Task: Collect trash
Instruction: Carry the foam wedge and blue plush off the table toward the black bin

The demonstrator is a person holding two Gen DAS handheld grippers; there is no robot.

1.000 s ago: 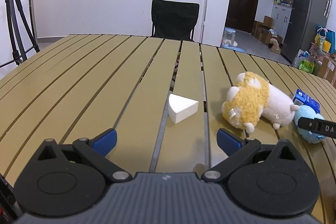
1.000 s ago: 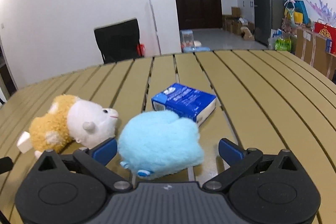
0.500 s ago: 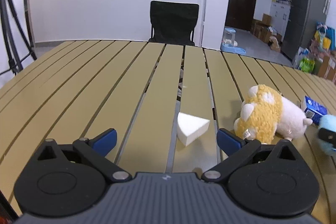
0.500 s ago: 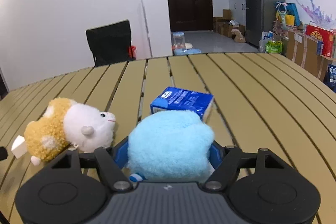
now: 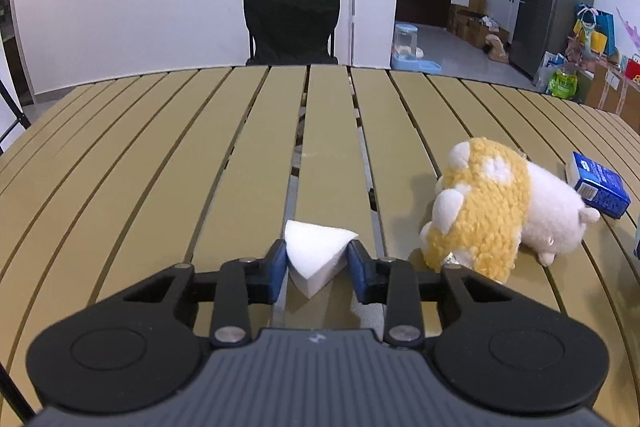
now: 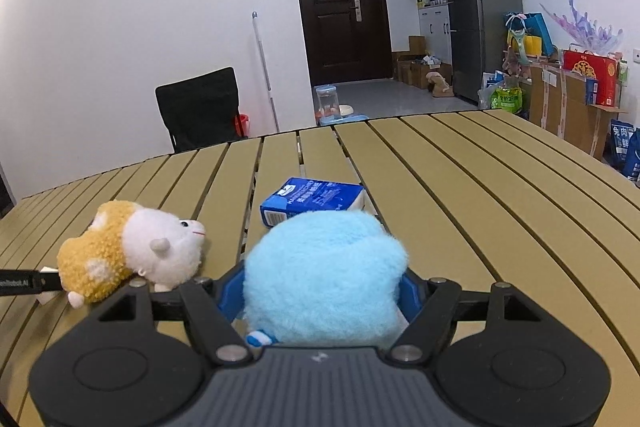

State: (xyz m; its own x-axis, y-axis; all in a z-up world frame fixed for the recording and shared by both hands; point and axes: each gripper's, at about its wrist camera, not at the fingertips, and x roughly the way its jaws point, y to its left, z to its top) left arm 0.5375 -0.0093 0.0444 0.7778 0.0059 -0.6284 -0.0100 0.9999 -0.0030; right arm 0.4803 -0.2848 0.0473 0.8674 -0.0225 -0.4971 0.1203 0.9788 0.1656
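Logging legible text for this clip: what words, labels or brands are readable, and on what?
"…Robot.AI": finger of the left gripper, start cut off.
"免肉": blue bag on the floor, right.
Blue tissue pack, green bag, red box: print too blurred to read.

Left gripper (image 5: 317, 265) jaws clamping white foam wedge (image 5: 316, 255), slatted table (image 5: 160, 163)

A white wedge-shaped foam piece (image 5: 316, 255) lies flat on the tan slatted surface (image 5: 160, 155), its pointed end toward the camera, pinched on both sides between the blue pads of the left tongs (image 5: 317, 269). It sits just left of the yellow-and-white plush toy (image 5: 492, 215), apart from it, with a blue tissue pack (image 5: 598, 185) beyond that toy.
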